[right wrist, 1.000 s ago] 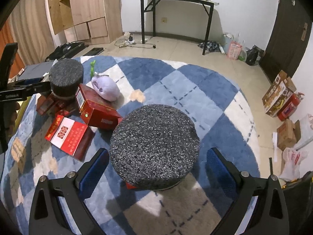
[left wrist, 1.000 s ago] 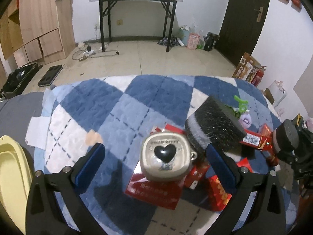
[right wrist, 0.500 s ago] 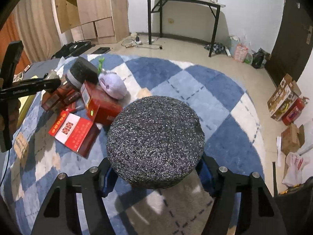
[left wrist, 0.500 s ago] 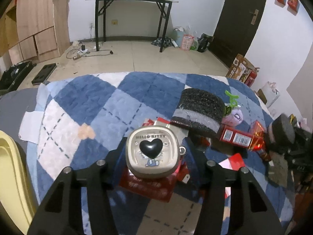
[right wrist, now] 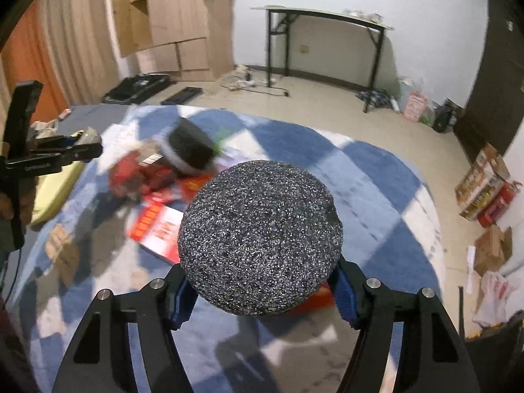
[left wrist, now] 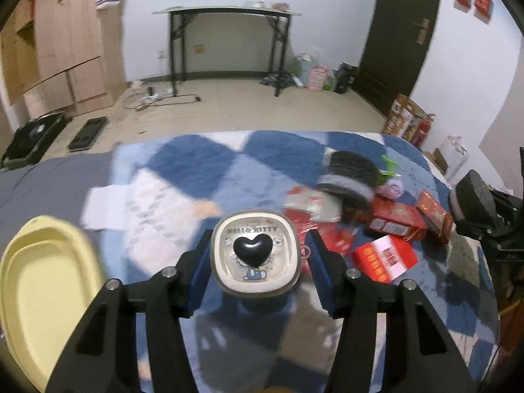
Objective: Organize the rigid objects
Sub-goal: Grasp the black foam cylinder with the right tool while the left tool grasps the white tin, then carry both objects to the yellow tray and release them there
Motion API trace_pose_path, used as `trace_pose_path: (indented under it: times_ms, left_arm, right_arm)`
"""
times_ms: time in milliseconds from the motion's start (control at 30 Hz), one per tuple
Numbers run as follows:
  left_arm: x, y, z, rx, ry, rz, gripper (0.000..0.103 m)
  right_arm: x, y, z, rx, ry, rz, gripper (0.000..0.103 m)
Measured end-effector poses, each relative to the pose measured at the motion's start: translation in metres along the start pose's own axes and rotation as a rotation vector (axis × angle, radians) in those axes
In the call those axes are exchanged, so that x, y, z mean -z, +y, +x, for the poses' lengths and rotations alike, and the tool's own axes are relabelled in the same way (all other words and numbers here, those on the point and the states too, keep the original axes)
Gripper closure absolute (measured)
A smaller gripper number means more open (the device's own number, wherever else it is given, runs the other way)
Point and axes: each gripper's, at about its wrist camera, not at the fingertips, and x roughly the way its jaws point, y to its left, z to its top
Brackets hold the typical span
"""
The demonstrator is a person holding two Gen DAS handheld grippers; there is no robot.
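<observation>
Left wrist view: left gripper (left wrist: 256, 262) is clamped on a cream box (left wrist: 255, 257) with a black heart on its lid, both blue pads tight against its sides. The box sits squarely between the fingers, lifted off the blue checked rug (left wrist: 203, 163). A yellow tray (left wrist: 42, 281) lies low at the left edge, near this gripper and well apart from the clutter; it looks the likely drop spot, to the left of the fingers. To the right on the rug lie red boxes (left wrist: 393, 221), a black foam disc (left wrist: 352, 172) and a purple toy (left wrist: 391, 188). The right gripper shows at the far right edge.

Right wrist view: right gripper (right wrist: 262, 290) is clamped on a round speckled foam disc (right wrist: 260, 245), pads pressed on its sides, flat face toward the camera. The held disc hangs above the rug (right wrist: 376, 170). The tray (right wrist: 54, 186) shows only as a yellow strip far left, beyond the left gripper (right wrist: 88, 145), so the left hand is nearer it. The scene is motion-blurred.
</observation>
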Motion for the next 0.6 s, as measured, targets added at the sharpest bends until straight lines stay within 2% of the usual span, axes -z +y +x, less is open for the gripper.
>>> trace_pose_path:
  times_ms: [200, 400, 500, 600]
  left_arm:
    - [0.024, 0.09, -0.034, -0.117, 0.007, -0.109, 0.046]
    - [0.045, 0.187, -0.057, -0.248, 0.005, -0.24, 0.046]
    - [0.055, 0.218, -0.061, -0.303, 0.013, -0.267, 0.046]
    - [0.066, 0.244, -0.062, -0.316, 0.01, -0.289, 0.046]
  right_arm:
    - [-0.033, 0.079, 0.004, -0.117, -0.012, -0.151, 0.034]
    - [-0.072, 0.186, 0.036, -0.248, -0.017, -0.272, 0.034]
    - [-0.091, 0.246, 0.06, -0.318, -0.026, -0.315, 0.034]
    - [-0.099, 0.292, 0.087, -0.359, -0.018, -0.396, 0.035]
